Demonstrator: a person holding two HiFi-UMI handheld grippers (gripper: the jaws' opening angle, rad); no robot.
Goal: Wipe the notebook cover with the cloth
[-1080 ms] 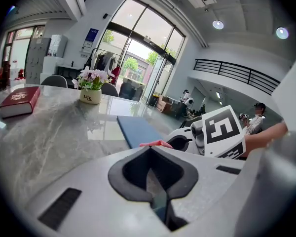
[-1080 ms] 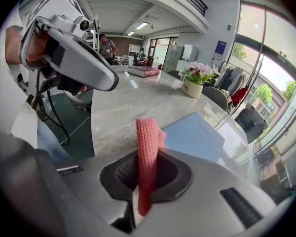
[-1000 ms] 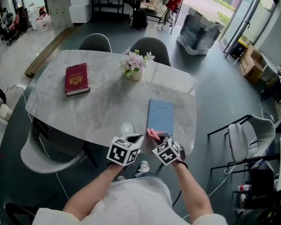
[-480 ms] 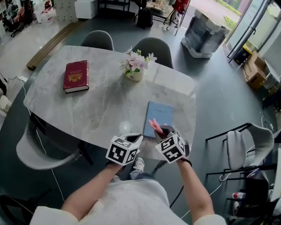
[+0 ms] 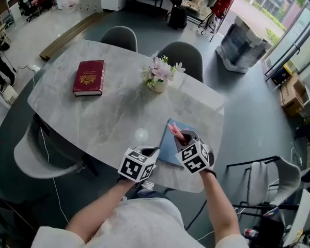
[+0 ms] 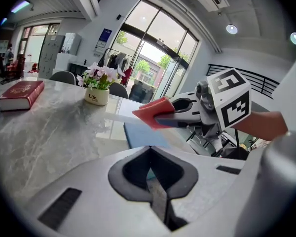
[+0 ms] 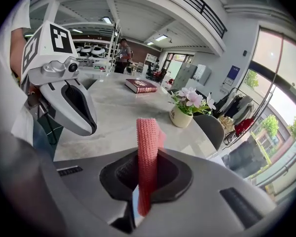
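Your R gripper (image 5: 182, 138) is clamped on the cloth (image 5: 174, 130), which hangs just above the notebook (image 5: 168, 144) and isn't touching it yet. The notebook lies flat at the table's (image 5: 93, 118) near right edge, right under that gripper, with its long axis running away from you. So: straight down, then stroke along it. The L gripper (image 5: 149, 153) is closed on nothing, just beside the notebook's left edge. The flower pot (image 5: 158, 84) and red book (image 5: 89, 77) are well apart, so nothing's in the way.
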